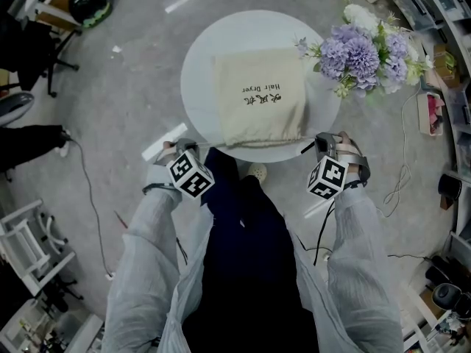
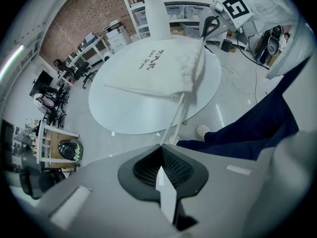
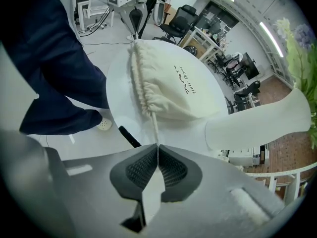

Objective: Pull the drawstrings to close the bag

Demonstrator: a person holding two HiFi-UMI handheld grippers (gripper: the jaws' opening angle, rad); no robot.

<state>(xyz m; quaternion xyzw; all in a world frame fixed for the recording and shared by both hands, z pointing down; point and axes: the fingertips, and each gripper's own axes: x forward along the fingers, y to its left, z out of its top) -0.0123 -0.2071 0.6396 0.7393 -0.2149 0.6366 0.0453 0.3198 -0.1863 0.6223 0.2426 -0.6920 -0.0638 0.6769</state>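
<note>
This is a shared lab or workshop office: shelves of plastic storage bins (image 2: 185,9), black office chairs (image 3: 184,17) at cluttered desks, a brick wall (image 2: 94,11), ceiling strip lights (image 3: 270,33), and loose cables (image 1: 403,169) trailing across the grey floor (image 1: 132,101).

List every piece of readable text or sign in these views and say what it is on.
"Hair Dryer": printed on the cream drawstring bag, upside down in the head view.
Larger script beside it on the bag: too blurred to read.
Left marker cube and right marker cube: square black-and-white patterns, no words.
</note>
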